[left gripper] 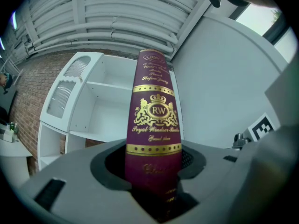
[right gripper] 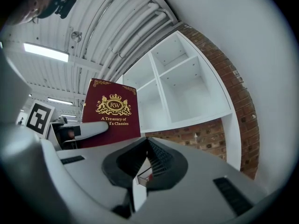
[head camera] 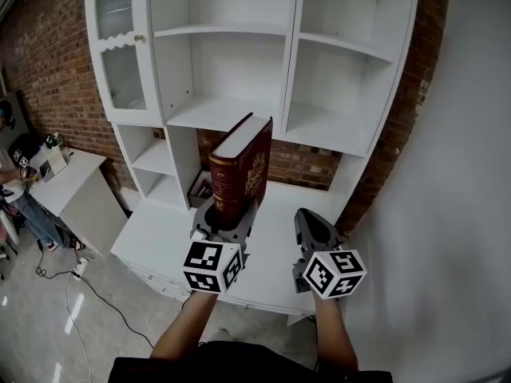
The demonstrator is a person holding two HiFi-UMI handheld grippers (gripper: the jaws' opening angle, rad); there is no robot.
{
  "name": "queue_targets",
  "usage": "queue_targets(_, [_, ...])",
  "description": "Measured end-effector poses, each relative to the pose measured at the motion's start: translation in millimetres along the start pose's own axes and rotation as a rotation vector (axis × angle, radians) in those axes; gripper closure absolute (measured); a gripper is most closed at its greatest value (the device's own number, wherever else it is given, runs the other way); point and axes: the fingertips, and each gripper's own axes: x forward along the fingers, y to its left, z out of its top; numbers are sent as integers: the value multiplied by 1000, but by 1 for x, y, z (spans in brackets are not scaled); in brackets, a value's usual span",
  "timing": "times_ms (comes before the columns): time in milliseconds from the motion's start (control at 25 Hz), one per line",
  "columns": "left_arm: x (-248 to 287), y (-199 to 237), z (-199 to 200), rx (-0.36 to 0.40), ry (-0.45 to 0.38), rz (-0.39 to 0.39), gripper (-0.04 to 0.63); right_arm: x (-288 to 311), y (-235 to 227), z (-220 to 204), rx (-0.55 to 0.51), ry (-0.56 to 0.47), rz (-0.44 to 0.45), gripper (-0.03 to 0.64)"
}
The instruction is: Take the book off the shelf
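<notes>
Maroon book [head camera: 242, 170], upright, clamped at its lower spine between the jaws of the left gripper [head camera: 227, 211]. It is held in front of the white shelf unit [head camera: 292, 62], clear of its compartments. Right gripper [head camera: 306, 215], in front of the shelf unit's right-hand compartments: jaws together, nothing between them.

We see the book [head camera: 243, 174] bound in a maroon, leather-like cover with glossy gilt stamping and matt paper edges; the shelf [head camera: 231, 110] in smooth white paint, its door [head camera: 114, 8] of ribbed glass; the wall [head camera: 56, 70] in rough brick.
</notes>
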Motion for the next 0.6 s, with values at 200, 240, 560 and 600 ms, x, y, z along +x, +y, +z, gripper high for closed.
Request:
queue_targets(200, [-5,3,-7,-10,14,-29,360,5,12,1,3,-4,-1,598])
queue_targets(240, [-6,5,-8,-15,18,-32,360,7,14,2,4,-3,-3,598])
queue_targets(560, [-19,28,-16,-37,55,-59,360,23,50,-2,-82,16,-35,598])
queue_targets(600, [-21,31,-16,-40,57,-62,360,24,55,-2,-83,17,-30,598])
